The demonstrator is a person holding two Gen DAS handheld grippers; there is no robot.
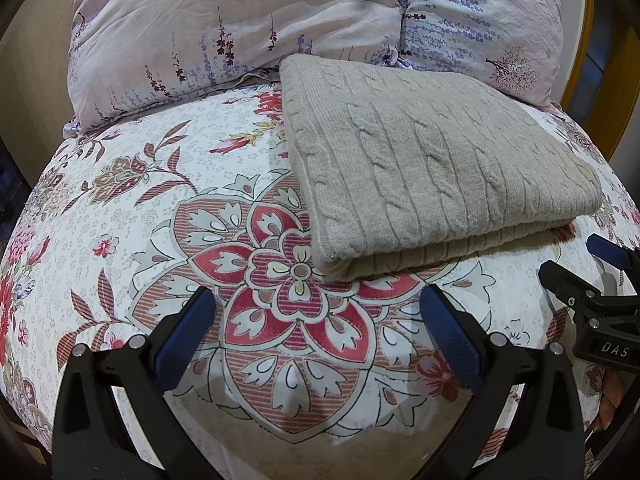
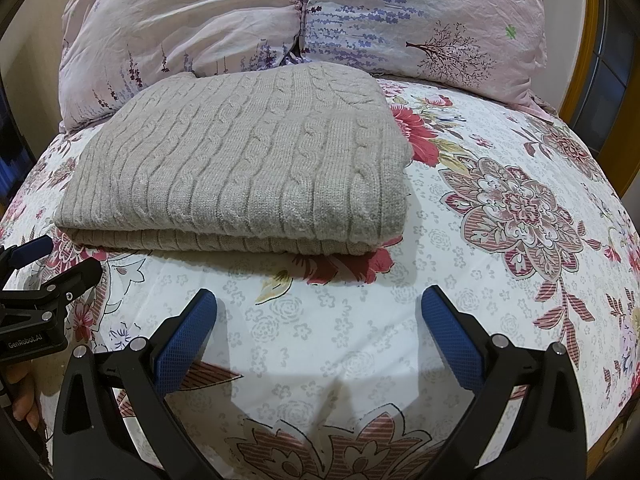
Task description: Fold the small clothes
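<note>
Folding looks all but finished, judging by how the beige cable-knit sweater (image 1: pixel 432 168) lies: a thick, squared bundle of stacked layers on the floral-printed bed sheet (image 1: pixel 160 208), towards the head end of the bed, its far edge reaching the two pale lilac pillows with lavender sprigs (image 1: pixel 224 28). What remains, as a judgement, is tidying. Any correction is best made by pinching the whole stack at a near corner rather than the top layer alone, since loose knit stretches and drags; then press the layers flat so the near folded edge stays straight and nothing slips out.

Both tongs hang above the sheet at the near side of the bundle, clear of it. The left gripper (image 1: pixel 320 312) stands with its blue ribbed pads (image 1: pixel 188 336) spread wide, holding nothing and touching nothing. The right gripper (image 2: pixel 320 312) is likewise spread wide and empty, the sweater lying ahead and to its left.
</note>
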